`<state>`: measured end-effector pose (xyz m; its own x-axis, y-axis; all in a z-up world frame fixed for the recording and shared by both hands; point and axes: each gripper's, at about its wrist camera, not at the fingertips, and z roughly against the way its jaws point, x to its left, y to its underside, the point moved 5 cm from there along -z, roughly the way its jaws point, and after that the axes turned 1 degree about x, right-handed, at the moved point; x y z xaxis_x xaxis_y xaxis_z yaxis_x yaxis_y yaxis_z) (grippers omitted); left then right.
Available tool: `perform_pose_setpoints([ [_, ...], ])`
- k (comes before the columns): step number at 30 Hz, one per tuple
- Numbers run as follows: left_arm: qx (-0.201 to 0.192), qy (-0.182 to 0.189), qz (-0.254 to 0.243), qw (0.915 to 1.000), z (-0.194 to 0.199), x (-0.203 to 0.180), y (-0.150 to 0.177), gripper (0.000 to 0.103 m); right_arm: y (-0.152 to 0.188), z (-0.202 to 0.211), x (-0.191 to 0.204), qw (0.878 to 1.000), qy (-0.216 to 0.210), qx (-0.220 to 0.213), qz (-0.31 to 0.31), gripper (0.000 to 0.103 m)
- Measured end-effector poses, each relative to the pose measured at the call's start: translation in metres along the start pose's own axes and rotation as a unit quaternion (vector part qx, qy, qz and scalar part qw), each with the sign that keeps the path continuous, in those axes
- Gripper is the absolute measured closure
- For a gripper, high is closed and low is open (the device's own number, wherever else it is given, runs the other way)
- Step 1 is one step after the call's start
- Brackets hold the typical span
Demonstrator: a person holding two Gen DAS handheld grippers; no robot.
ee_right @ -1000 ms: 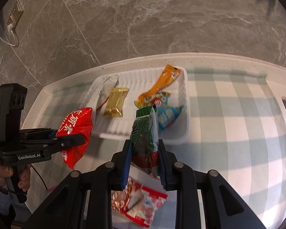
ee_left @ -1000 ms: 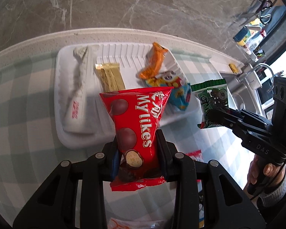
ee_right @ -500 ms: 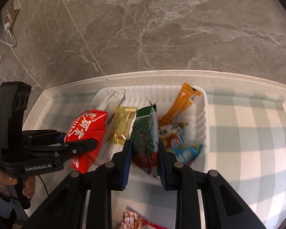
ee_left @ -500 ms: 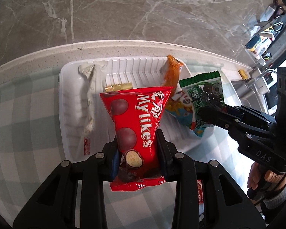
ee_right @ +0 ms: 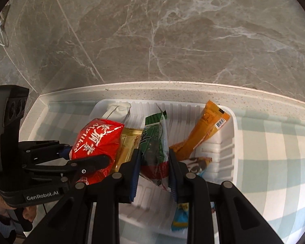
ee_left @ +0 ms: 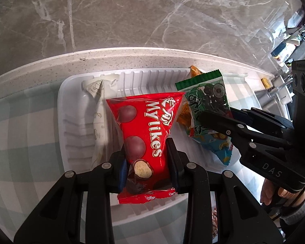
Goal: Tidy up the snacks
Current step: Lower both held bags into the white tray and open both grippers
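My left gripper is shut on a red Mylikes bag, held over the middle of the white ribbed tray. My right gripper is shut on a green snack packet, also above the tray. Seen from the right wrist, the left gripper holds the red bag just left of the green packet. In the left wrist view the right gripper grips the green packet to the right of the red bag.
In the tray lie a white packet, a gold bar, an orange packet and a blue packet. The tray sits on a green-checked cloth against a marble wall. A sink and tap are at far right.
Both grippers carried their packets forward from in front of the tray to above it. The red bag now covers the gold bar in the left wrist view. The grips did not change.
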<state>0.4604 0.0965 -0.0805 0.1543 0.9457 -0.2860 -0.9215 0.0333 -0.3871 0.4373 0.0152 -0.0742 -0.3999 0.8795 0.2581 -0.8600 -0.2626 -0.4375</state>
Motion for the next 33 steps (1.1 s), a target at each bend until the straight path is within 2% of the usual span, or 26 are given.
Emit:
perform_pose_setpoints([
  [8,0.002,-0.006,0.001,1.0,-0.018,0.001,-0.01,0.072,-0.005,-0.008,-0.004,1.0,0.001,0.003,-0.004,0.075],
  [20,-0.004,-0.015,0.003,0.9999,-0.024,-0.007,-0.015,0.071,-0.006,-0.014,-0.005,1.0,-0.001,0.009,-0.006,0.075],
  [28,-0.019,-0.014,0.003,0.9997,-0.007,-0.006,-0.011,0.069,-0.001,0.005,-0.002,1.0,-0.015,-0.005,-0.014,0.075],
  [33,-0.036,-0.021,0.0,0.9992,0.013,-0.006,-0.011,0.063,0.009,0.021,0.002,1.0,-0.02,-0.012,-0.013,0.075],
])
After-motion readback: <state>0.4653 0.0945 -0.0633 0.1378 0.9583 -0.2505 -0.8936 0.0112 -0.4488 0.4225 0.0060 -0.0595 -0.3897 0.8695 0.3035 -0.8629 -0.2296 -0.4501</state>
